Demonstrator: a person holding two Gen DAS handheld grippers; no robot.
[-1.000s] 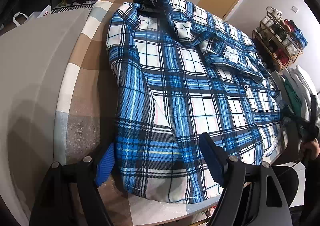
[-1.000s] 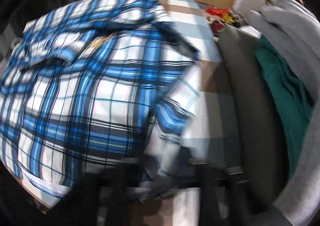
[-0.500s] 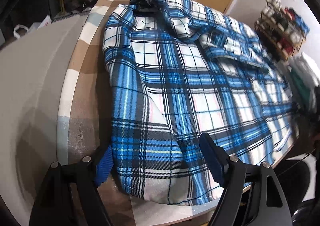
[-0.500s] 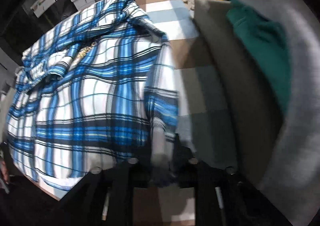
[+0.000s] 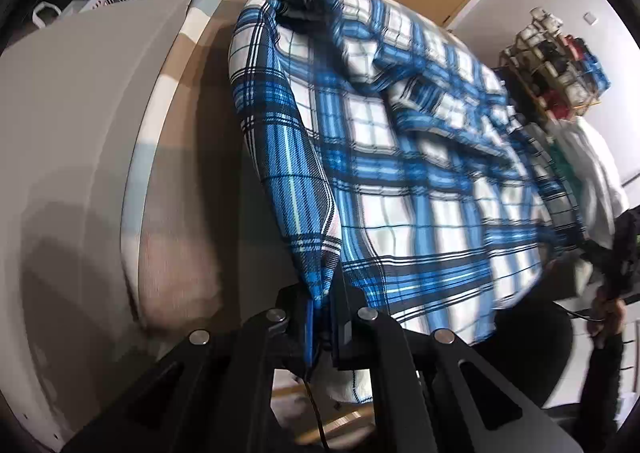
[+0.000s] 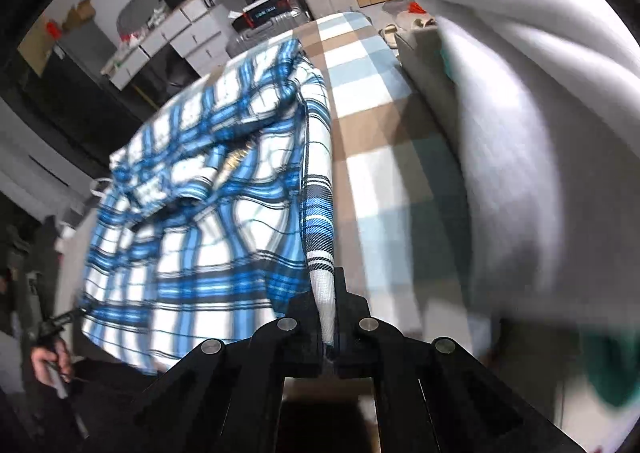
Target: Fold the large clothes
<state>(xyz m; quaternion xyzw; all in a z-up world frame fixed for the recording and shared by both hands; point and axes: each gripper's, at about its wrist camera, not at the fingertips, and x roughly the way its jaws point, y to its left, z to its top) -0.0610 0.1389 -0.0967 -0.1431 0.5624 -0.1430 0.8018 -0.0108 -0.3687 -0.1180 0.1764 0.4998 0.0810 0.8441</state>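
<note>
Plaid fabric, blue and white, fills the left wrist view: we have the left gripper [image 5: 326, 305] clamped on the near corner of the shirt [image 5: 400, 157], its jaws having just closed, so that edge can be raised off the checked cover [image 5: 180, 101] for folding. Motion blur softens the far side.

From the right wrist view, our right gripper [image 6: 328, 317] pinches the opposite near corner of this garment [image 6: 200, 237]; a grey garment pile [image 6: 520, 133], probably waiting, sits beside it.
</note>
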